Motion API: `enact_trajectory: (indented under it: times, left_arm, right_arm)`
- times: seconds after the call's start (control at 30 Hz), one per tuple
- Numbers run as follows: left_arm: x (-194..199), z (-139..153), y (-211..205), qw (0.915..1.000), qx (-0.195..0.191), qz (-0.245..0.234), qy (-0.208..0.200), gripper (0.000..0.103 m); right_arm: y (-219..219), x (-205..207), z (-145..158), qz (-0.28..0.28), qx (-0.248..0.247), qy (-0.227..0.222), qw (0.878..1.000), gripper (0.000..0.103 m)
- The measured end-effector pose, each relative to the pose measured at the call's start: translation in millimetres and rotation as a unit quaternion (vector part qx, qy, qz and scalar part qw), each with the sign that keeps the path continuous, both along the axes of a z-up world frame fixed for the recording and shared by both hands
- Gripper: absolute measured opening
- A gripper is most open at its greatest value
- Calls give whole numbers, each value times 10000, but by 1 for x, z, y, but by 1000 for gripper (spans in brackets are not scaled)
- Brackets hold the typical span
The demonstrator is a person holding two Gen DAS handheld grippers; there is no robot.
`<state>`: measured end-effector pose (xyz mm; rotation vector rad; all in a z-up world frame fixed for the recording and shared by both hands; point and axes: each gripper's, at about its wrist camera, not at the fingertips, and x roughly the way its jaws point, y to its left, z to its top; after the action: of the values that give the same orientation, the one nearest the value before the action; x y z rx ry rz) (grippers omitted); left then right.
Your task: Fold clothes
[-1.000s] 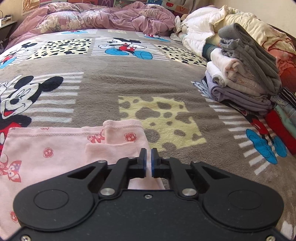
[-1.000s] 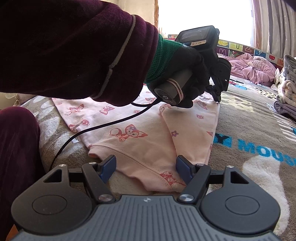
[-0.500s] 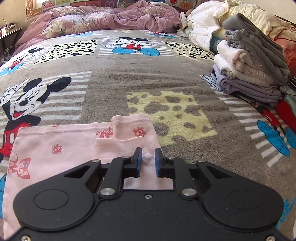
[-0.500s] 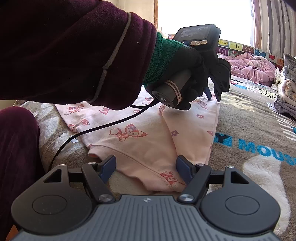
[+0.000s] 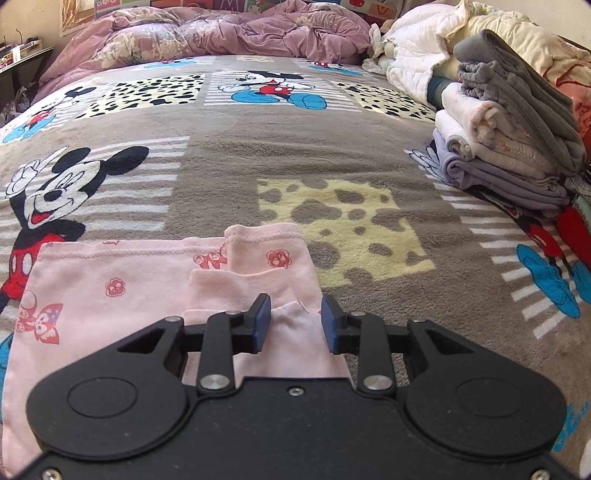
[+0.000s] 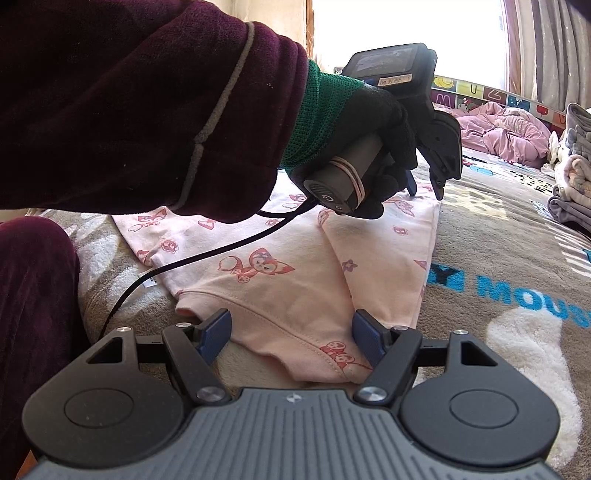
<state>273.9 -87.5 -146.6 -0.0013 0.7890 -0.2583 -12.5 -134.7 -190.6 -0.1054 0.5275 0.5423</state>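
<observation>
Lying flat on a grey cartoon-mouse blanket: one pink printed garment, partly folded, one side turned in over the body with a sleeve cuff at its far edge. Left gripper: held over the folded part, tilted downward, blue pads parted by a narrow gap; jaws have just been opening; pink cloth shows in the gap below, pads not pressing on it. In the right wrist view the same gripper is carried by a black-gloved hand with green cuff and maroon sleeve, a black cable trailing from its handle across the garment. Right gripper: jaws standing wide, straddling the near curved hem of the garment, pads clear of the cloth. Stack of folded clothes: grey, cream and lilac, at the right edge of the blanket, well apart from the garment. Purple quilt: bunched at the far end.
</observation>
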Motion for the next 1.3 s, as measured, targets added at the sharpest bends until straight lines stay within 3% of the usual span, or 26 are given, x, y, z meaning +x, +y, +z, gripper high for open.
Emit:
enact_trajectory:
  times: [0.03, 0.1, 0.4, 0.63, 0.77, 0.8, 0.97, 1.13, 1.3]
  left_arm:
    - [0, -1, -1, 10000, 59, 22, -17, 12]
    - [0, -1, 1, 10000, 70, 46, -2, 4]
    - [-6, 10, 14, 9988, -447, 163, -114, 2]
    - [0, 3, 4, 9992, -403, -62, -43, 1]
    - [1, 0, 7, 9995, -289, -69, -44, 18]
    - [-2, 5, 9, 9994, -303, -83, -112, 28]
    - [-36, 24, 16, 9975, -205, -419, -528, 28]
    - [-54, -7, 29, 9975, 285, -544, -356, 28]
    - [-58, 8, 48, 9969, -207, -527, -546, 29]
  right_arm:
    - [0, 0, 0, 0, 2, 2, 10000, 72]
    - [0, 1, 0, 0, 1, 4, 10000, 72]
    - [-1, 1, 0, -5, 27, 22, 10000, 72]
    - [0, 1, 0, 1, 22, 25, 10000, 73]
    - [0, 1, 0, 3, 12, 28, 10000, 73]
    - [0, 1, 0, 4, 13, 30, 10000, 73]
    - [0, 1, -1, 11, 17, 36, 10000, 73]
    - [1, 1, -1, 9, -1, 28, 10000, 73]
    - [3, -1, -2, 16, -63, -10, 10000, 73]
